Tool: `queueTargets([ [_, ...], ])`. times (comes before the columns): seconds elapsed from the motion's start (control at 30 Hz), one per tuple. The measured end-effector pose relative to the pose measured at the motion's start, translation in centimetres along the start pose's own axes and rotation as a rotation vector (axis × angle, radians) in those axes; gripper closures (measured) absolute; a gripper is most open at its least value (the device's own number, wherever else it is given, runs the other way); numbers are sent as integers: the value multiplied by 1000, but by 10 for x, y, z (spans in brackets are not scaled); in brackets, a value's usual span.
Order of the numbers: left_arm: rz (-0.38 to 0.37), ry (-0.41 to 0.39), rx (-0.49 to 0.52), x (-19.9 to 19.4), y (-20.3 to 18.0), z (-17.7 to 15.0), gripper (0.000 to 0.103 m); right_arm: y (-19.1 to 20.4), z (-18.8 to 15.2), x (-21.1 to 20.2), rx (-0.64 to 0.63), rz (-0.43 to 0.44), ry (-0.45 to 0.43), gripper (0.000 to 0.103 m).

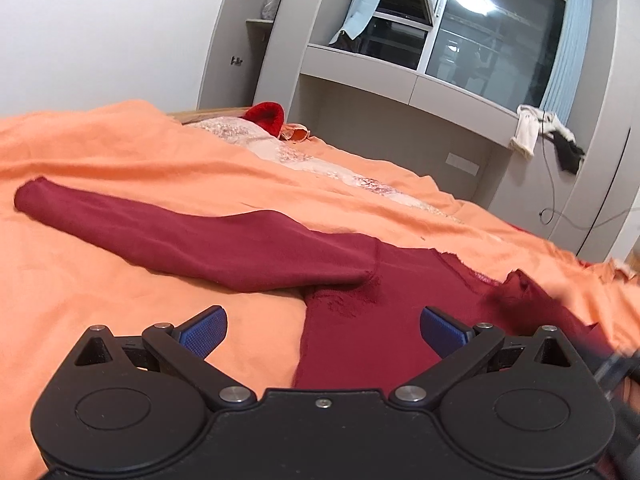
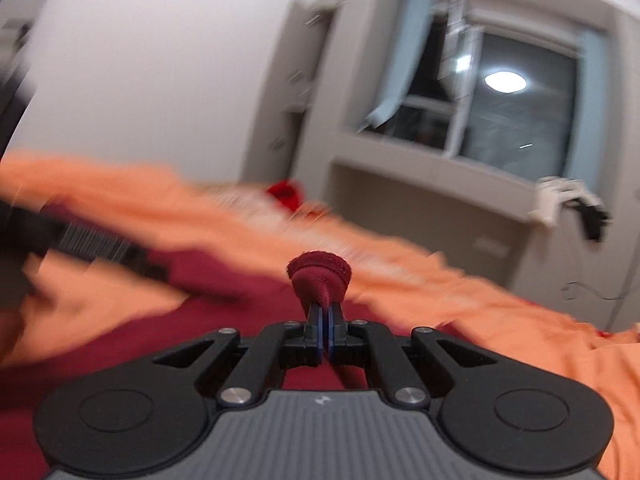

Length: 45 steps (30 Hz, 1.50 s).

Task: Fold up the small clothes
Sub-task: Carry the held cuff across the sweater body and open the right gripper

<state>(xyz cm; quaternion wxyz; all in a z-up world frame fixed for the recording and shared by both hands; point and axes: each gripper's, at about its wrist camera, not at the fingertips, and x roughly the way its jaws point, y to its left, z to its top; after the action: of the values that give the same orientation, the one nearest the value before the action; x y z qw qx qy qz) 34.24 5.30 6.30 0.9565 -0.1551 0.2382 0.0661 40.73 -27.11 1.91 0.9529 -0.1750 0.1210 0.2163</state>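
A dark red long-sleeved top (image 1: 360,332) lies on the orange bed cover (image 1: 100,300). Its left sleeve (image 1: 180,232) stretches flat to the left. My left gripper (image 1: 323,330) is open and empty, just above the top's left side edge, below the armpit. My right gripper (image 2: 325,320) is shut on the cuff of the other sleeve (image 2: 320,274) and holds it up above the top's body (image 2: 248,320). The right wrist view is blurred by motion. The lifted sleeve shows blurred at the right in the left wrist view (image 1: 516,296).
A bright red knit item (image 1: 266,116) and a pale patterned cloth (image 1: 300,156) lie at the far side of the bed. Grey cabinets and a window (image 1: 480,20) stand behind. Clothes (image 1: 540,136) hang off a ledge at the right.
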Motion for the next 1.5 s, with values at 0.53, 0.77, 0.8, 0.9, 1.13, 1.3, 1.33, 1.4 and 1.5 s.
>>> queueTargets([
  [0.53,-130,86,92,26,-20,-16,1,-6,-37,-51,-36,112,137,11],
  [0.77,-97,171,285,45,-57,-41,1,-60,-61,-70,14,-179,148,0],
  [0.8,-90,181,300,46,-58,-44,0,-70,-65,-70,27,-224,156,0],
  [0.9,-74,222,330,47,-60,-49,0,-96,-80,-63,58,-336,208,0],
  [1.13,-76,246,361,43,-59,-55,0,-131,-116,-34,88,-415,355,17],
  [1.3,-73,246,367,43,-60,-56,0,-136,-127,-23,94,-388,301,33],
  [1.33,-73,247,367,43,-60,-56,0,-135,-127,-22,84,-377,281,45],
  [1.4,-74,248,368,44,-60,-56,0,-138,-127,-18,55,-381,264,68],
  [1.5,-74,248,369,44,-61,-56,0,-138,-124,-19,62,-380,233,94],
])
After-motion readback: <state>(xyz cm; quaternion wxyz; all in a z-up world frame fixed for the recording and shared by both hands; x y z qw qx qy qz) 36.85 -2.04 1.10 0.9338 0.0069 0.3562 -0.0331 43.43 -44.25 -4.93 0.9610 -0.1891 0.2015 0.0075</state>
